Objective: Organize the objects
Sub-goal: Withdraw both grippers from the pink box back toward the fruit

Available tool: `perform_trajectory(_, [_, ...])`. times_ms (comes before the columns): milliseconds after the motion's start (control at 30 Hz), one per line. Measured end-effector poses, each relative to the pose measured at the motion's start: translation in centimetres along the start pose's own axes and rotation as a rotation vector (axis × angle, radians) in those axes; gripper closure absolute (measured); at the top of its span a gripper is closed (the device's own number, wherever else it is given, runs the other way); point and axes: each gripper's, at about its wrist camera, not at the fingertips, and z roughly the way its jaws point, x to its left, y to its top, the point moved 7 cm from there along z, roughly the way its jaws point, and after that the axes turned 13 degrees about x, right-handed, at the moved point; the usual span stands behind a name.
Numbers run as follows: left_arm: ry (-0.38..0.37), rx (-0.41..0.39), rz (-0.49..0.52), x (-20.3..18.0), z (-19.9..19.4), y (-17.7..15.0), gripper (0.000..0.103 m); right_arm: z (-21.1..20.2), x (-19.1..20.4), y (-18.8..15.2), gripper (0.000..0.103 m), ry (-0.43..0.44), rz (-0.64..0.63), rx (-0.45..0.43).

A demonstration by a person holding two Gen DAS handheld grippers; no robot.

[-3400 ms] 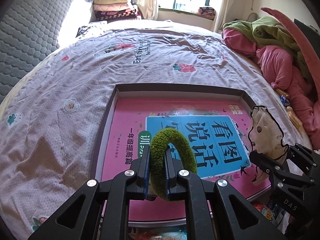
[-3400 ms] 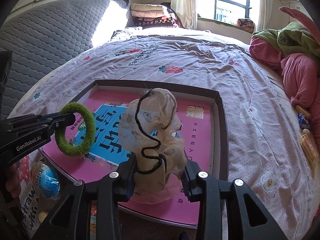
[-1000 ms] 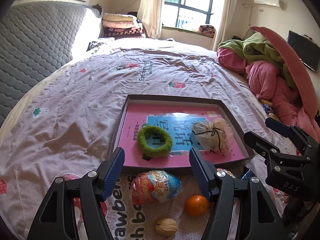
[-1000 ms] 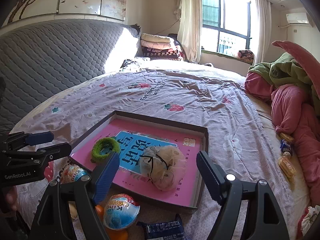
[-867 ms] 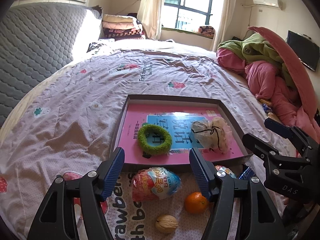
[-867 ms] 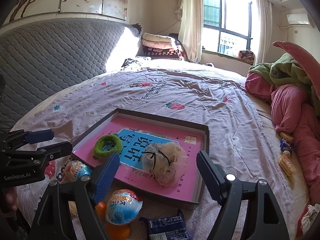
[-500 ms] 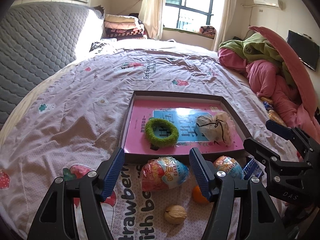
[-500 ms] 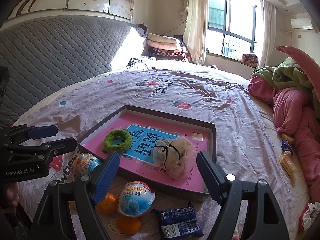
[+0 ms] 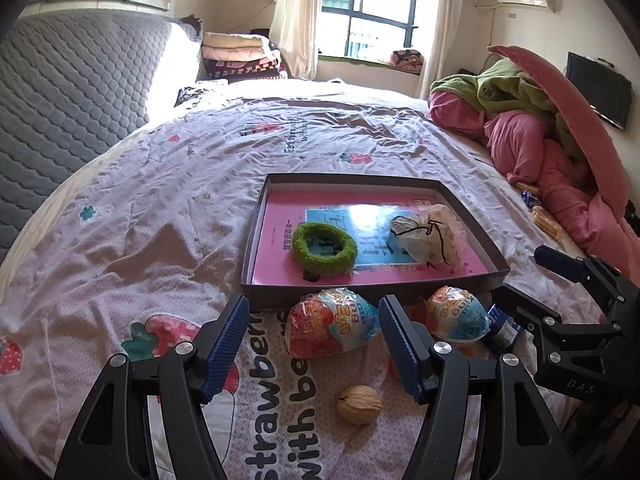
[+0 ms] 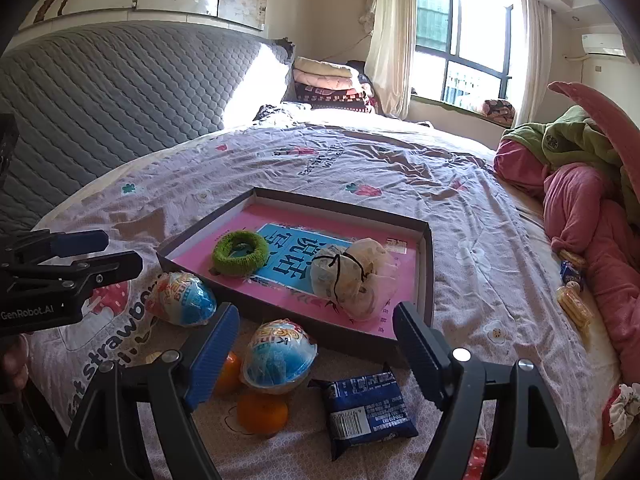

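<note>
The shallow box [image 9: 372,290] lies on the bedspread [image 9: 140,220] and holds a green fuzzy ring [image 9: 324,249] toward its left side and a tied mesh pouch [image 9: 426,234] toward its right. Just in front of the box's near wall lie two wrapped toy eggs [image 9: 334,322], an orange [image 10: 262,412], a walnut [image 9: 359,404] and a blue snack packet [image 10: 366,408]. Both the left gripper [image 9: 314,340] and the right gripper [image 10: 316,344] stand released and empty above these items.

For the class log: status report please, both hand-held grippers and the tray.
Left hand-held gripper open, empty. Right hand-held gripper open, empty. Green ring and mesh pouch in tray. Foil eggs, oranges, walnut outside; nothing blocking.
</note>
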Motion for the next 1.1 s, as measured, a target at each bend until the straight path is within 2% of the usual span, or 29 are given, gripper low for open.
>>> perform_trajectory(367, [0.005, 0.011, 0.041, -0.7, 0.0, -2.2, 0.034, -1.0, 0.4, -2.4, 0.024, -0.023, 0.01, 0.001])
perform_trajectory(1100, [-0.003, 0.054, 0.069, -2.4, -0.2, -4.8, 0.034, -1.1, 2.1, -5.7, 0.024, -0.011, 0.018, 0.034])
